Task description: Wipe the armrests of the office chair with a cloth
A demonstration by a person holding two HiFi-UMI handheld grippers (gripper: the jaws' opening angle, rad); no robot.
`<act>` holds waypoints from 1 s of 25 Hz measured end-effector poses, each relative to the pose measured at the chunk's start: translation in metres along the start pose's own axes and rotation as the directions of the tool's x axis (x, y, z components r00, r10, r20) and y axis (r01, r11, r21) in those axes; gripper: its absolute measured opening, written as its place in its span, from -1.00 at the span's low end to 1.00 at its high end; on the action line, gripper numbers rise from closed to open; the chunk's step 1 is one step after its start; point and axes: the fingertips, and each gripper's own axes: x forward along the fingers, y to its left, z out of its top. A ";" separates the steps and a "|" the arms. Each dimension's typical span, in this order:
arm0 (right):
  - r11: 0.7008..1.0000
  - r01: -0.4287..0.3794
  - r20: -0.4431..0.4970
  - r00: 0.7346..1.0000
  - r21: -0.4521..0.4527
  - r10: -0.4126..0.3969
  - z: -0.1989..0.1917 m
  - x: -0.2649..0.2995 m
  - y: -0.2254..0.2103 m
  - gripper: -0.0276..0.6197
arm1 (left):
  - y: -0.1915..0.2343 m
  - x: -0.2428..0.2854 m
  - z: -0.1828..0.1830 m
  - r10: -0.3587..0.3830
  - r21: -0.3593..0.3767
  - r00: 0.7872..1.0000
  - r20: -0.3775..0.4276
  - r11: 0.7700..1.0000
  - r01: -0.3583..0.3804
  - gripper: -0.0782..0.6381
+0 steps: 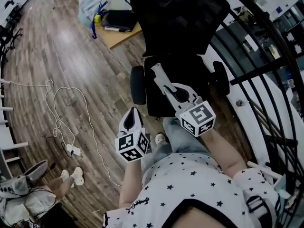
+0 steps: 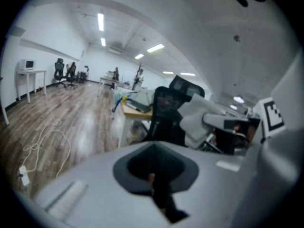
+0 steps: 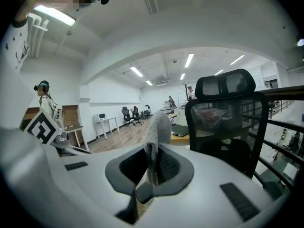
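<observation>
– Grey cloth (image 3: 156, 137): which claw has it?

– The right claw (image 3: 149, 175). Its jaws are clamped on the fabric. In the right gripper view the cloth stands up in a fold between them and rises past their tips.

– And the chair?

– The black office chair (image 1: 180, 32) stands straight ahead of both claws, its seat turned toward the person. In the head view the right claw reaches out over the seat with the cloth at its tip. It sits between the two armrests and, as far as can be seen, touches neither.

– Where do the armrests lie from there?

– One armrest (image 1: 137, 84) is near the right claw's tip, on its left side, and just beyond the left claw (image 1: 132, 112). The other armrest (image 1: 221, 77) is off to the right claw's right, farther from the cloth.

– What is the left claw doing?

– Its jaws are pressed together, and the left gripper view shows nothing between them. It is held closer to the person's body than the right claw, short of the seat's front edge and apart from the chair.

– Anything around them?

– A wood-patterned floor (image 1: 57, 56) spreads to the left of the left claw, with a white cable (image 1: 71, 108) looping across it. Beyond the chair, well ahead of both claws, a worktop (image 1: 118, 36) carries a dark notebook (image 1: 118, 19). A black railing (image 1: 266, 65) runs along to the right of the right claw.
</observation>
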 end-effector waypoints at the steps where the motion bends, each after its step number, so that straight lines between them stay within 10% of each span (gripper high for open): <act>1: 1.000 -0.006 -0.008 1.000 0.006 0.006 -0.001 0.007 -0.005 -0.83 | 0.001 0.004 -0.001 0.011 -0.010 1.000 -0.004 1.000 -0.011 -0.76; 25: 0.982 -0.132 -0.273 0.958 -0.137 0.090 -0.103 0.190 -0.085 -0.83 | 0.045 0.084 -0.039 0.138 -0.110 0.985 -0.103 0.983 -0.149 -0.76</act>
